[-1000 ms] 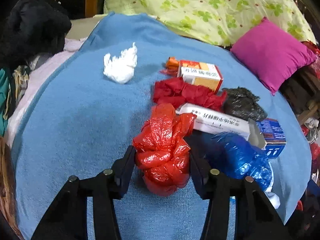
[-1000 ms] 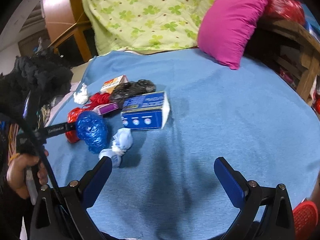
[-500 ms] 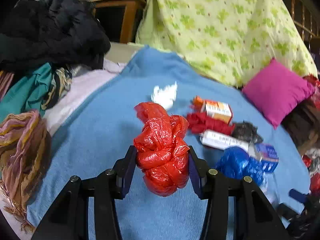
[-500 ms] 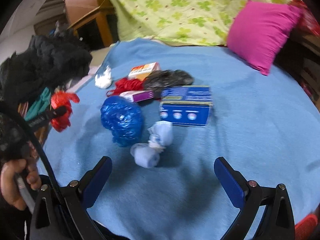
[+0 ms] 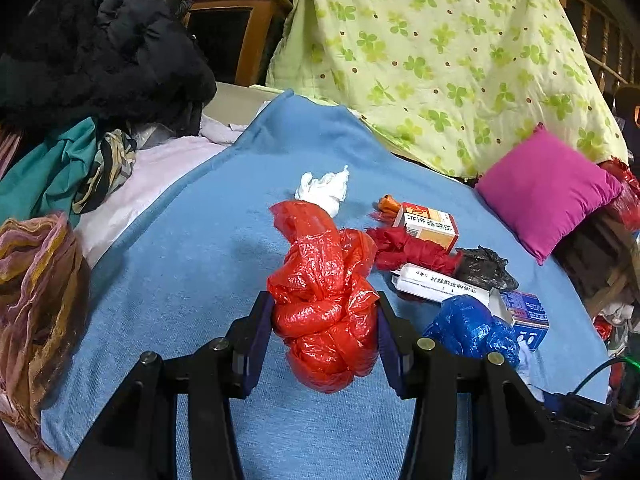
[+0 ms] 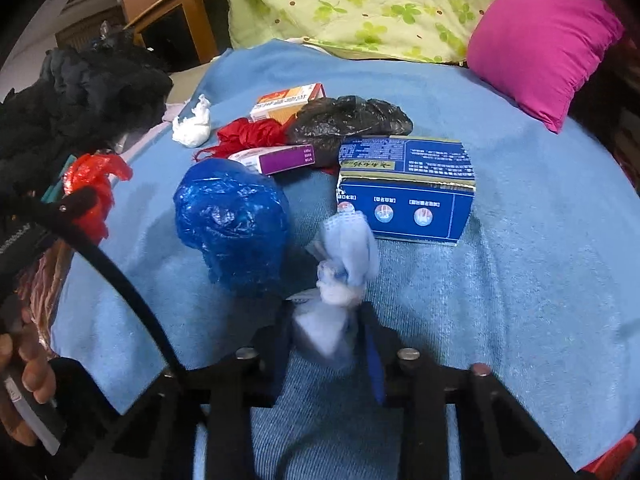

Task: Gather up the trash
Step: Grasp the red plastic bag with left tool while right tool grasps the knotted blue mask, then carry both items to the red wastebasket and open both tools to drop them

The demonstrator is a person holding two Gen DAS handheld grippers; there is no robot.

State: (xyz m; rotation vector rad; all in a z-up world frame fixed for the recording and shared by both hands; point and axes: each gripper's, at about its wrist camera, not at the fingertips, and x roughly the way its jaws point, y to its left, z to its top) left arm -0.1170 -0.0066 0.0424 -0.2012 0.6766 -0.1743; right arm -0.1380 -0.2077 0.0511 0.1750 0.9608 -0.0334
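My left gripper [image 5: 324,332] is shut on a knotted red plastic bag [image 5: 326,308], held above the blue blanket [image 5: 180,280]. The same red bag [image 6: 90,188] shows at the left of the right wrist view. My right gripper [image 6: 326,340] is shut on a pale blue knotted wad [image 6: 344,264] lying on the blanket. Beside it sit a blue plastic bag [image 6: 234,224] and a blue carton [image 6: 408,188]. Further back lie a purple-ended box [image 6: 276,158], a black bag [image 6: 348,120], red crumpled wrapping [image 6: 248,134], an orange box [image 6: 288,100] and a white tissue [image 6: 192,126].
A magenta pillow [image 6: 540,40] and a green clover quilt [image 5: 440,52] lie at the back of the bed. Dark and teal clothes [image 5: 80,80] pile up at the left edge. A person's hand [image 6: 24,384] holds the left tool at lower left.
My right gripper came down toward the pale blue wad and shut on it from wide open. My left gripper lifted the red bag off the blanket and drew it left.
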